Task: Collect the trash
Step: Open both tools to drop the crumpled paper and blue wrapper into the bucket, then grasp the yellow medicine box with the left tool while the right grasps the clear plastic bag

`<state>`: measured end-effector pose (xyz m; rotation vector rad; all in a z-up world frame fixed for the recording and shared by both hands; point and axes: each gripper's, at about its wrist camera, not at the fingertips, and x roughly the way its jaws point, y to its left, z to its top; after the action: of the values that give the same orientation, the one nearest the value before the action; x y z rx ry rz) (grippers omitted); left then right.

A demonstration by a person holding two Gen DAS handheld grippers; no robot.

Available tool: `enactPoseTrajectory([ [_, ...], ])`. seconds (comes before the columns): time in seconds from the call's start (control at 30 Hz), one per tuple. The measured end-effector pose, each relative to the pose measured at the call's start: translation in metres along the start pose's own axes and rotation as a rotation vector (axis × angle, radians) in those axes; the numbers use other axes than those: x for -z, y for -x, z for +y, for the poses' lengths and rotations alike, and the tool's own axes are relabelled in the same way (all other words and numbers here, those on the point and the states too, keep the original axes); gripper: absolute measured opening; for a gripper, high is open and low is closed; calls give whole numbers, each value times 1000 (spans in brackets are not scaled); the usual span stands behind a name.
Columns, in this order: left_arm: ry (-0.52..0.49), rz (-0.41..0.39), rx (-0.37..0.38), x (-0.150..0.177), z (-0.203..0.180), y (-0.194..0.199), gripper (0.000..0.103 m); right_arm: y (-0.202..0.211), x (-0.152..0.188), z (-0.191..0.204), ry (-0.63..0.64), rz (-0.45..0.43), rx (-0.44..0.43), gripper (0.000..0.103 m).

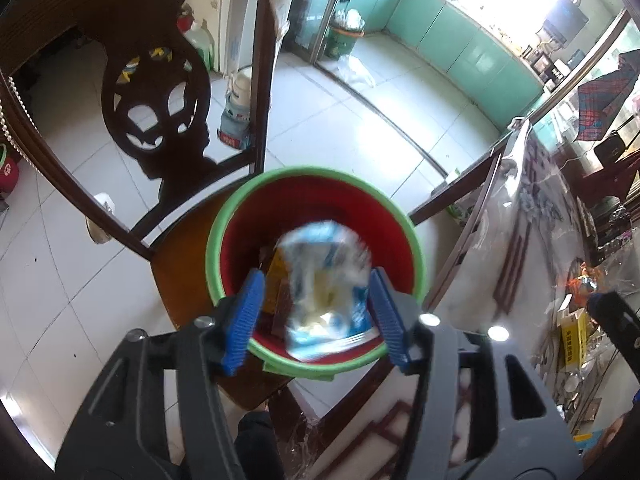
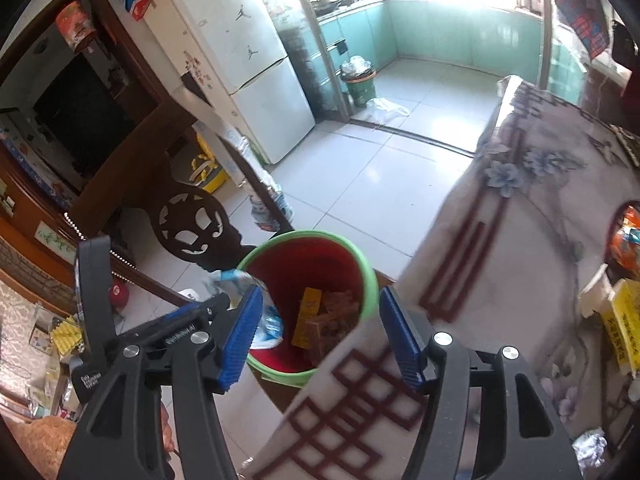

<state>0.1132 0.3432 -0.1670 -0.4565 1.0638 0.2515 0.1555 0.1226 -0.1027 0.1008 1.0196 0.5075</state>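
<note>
A red bin with a green rim (image 1: 224, 216) stands on a wooden chair seat (image 1: 180, 256). My left gripper (image 1: 316, 312) is directly above the bin's mouth, its jaws wide apart. A blurred blue-and-white plastic wrapper (image 1: 324, 292) is between the jaws, touching neither pad, over the bin. Brown and yellow packets (image 1: 278, 280) lie inside the bin. In the right wrist view the bin (image 2: 368, 276) sits beside the table, and the wrapper (image 2: 268, 324) shows at its left rim by the left gripper (image 2: 188, 320). My right gripper (image 2: 320, 336) is open and empty above the table edge.
A table with a floral cloth under clear plastic (image 2: 532, 208) is on the right, holding a yellow box (image 2: 624, 328), an orange packet (image 2: 628, 240) and crumpled paper (image 2: 590, 448). The carved chair back (image 1: 156, 112) rises behind the bin. A fridge (image 2: 248, 64) and a second bin (image 2: 360, 84) stand farther off.
</note>
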Motion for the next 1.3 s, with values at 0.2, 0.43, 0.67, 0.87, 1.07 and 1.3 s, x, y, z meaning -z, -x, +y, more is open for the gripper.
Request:
enactPoseTrajectory([
  [0.2,-75,-3,47,9,-36,6,53,30,14,-41,-73,-44,67,61],
  [0.43,-163,11,103,32,-90,13,53,93,49,-139,-249,-151,275,61],
  [0.67,-199,38,156,64,-154,21,53,133,74,-255,-401,-208,509,62],
  [0.87,-257,70,249,92,-230,27,54,106,75,-315,-394,-145,525,61],
  [1.07,-289,95,286,120,-285,30,59,98,86,-335,-385,-108,392,23],
  [1.3,-286,164,286,137,-337,2,59,155,105,-326,-354,-180,278,20],
])
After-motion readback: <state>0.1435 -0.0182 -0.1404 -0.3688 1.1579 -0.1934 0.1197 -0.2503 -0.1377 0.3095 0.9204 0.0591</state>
